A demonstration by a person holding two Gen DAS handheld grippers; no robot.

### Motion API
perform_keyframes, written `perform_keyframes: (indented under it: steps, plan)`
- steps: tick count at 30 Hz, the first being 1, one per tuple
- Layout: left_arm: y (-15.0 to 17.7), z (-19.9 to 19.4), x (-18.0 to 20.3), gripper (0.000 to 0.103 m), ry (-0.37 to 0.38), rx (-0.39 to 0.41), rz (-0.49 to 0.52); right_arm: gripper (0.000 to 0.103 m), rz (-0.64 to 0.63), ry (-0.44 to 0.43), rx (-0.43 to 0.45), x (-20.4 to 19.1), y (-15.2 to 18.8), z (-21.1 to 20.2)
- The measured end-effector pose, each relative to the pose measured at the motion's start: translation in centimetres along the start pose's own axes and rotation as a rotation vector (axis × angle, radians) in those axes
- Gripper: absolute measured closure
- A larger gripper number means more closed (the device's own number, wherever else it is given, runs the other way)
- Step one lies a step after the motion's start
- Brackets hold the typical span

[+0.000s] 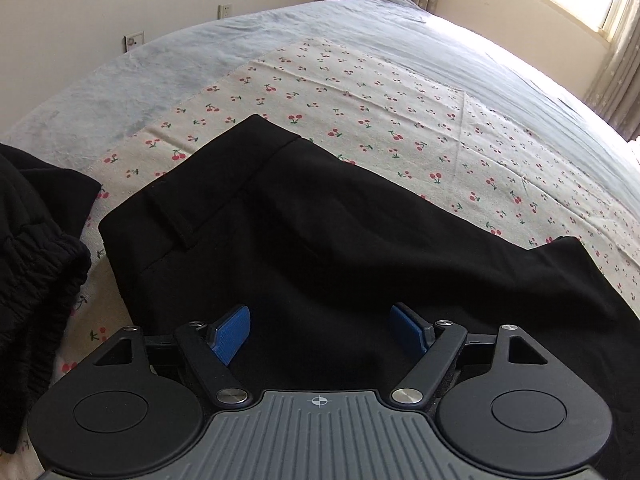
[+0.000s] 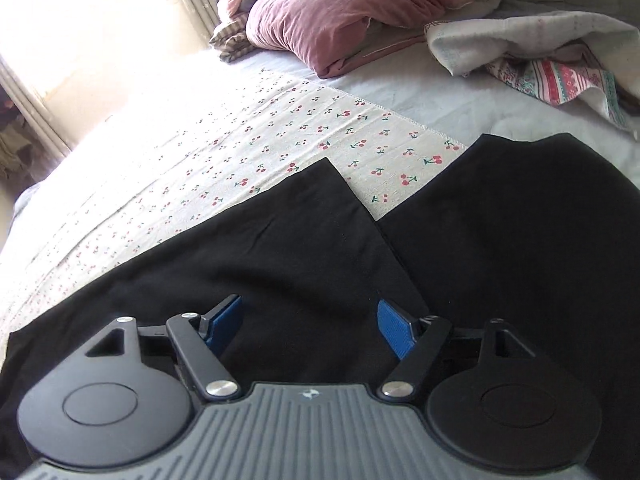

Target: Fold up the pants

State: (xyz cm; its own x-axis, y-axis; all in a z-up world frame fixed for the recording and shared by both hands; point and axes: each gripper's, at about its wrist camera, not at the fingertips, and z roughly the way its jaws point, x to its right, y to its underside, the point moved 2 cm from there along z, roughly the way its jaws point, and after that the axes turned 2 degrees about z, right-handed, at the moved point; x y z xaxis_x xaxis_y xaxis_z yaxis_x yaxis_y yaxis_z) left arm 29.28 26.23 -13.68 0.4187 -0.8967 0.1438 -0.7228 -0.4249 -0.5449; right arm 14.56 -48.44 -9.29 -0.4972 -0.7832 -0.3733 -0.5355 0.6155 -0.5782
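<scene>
In the left wrist view, the black pants (image 1: 320,240) lie on a cherry-print cloth (image 1: 360,100) that is spread over the bed (image 1: 200,52). The waistband end is at the left, and the fabric runs to the right, where one corner of it stands a little up. The left gripper (image 1: 320,330) hangs over the seat area with its jaws wide apart, and nothing is pressed between the blue pads (image 1: 232,332). A second dark garment (image 1: 36,260) with a gathered band lies at the left edge, apart from the pants.

In the right wrist view, the two leg ends are seen: one hem (image 2: 320,200) and the other leg (image 2: 540,220) are spread in a V shape, with cherry cloth showing between them. The right gripper (image 2: 310,326) is also open above the nearer leg and holds nothing; whether its pads touch the fabric I cannot tell, because black lies on black.

I judge that the task is at the beginning. The pants are laid out nearly flat, but the legs are not yet one over the other, and no crosswise fold is made.

Only the left view shows the waistband and the other garment. Only the right view shows the separated legs, and also the pink quilt (image 2: 340,20) and a white cloth (image 2: 520,40) at the far end of the bed.
</scene>
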Motion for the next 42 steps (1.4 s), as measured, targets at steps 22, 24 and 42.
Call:
perform_keyframes:
  steps: [22,24,42]
  plan:
    - [1.7,0.5,-0.8,0.018,-0.144,0.032,-0.082,0.081,0.213,0.122,0.044,2.5,2.9,2.2]
    - [1.5,0.6,-1.3,0.018,-0.139,0.041,-0.111,0.082,0.245,0.084,0.044,2.5,2.6,2.4]
    - [1.3,0.1,-1.2,0.018,-0.186,0.08,-0.083,0.103,0.243,0.116,0.165,2.2,1.1,0.7]
